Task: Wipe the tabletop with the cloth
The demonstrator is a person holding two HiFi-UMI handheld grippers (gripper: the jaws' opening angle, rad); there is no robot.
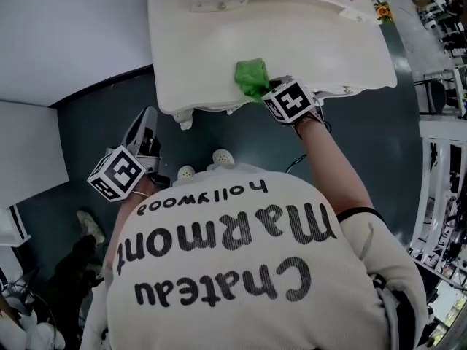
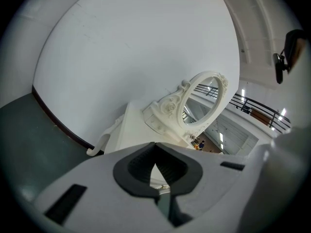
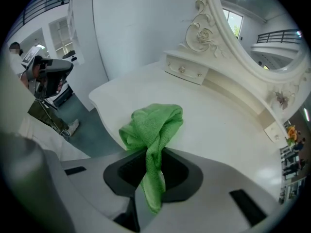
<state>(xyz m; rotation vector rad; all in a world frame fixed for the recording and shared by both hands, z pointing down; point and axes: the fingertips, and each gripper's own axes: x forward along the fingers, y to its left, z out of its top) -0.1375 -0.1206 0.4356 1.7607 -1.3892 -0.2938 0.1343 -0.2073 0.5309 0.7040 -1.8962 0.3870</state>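
Observation:
A green cloth (image 1: 252, 76) lies bunched on the white dressing table (image 1: 314, 42) near its front edge. My right gripper (image 1: 271, 93) is shut on the cloth (image 3: 154, 130), whose tail hangs back between the jaws. My left gripper (image 1: 146, 126) is held off the table, over the dark floor to the left, and is shut with nothing in it (image 2: 156, 166). In the left gripper view the table (image 2: 127, 132) and its oval mirror (image 2: 204, 101) lie ahead.
A raised drawer shelf (image 3: 187, 72) and ornate mirror frame (image 3: 206, 30) run along the table's back. Small flowers (image 1: 381, 10) sit at the far right corner. White walls (image 1: 66, 35) stand to the left, and shelving (image 1: 445, 195) at the right.

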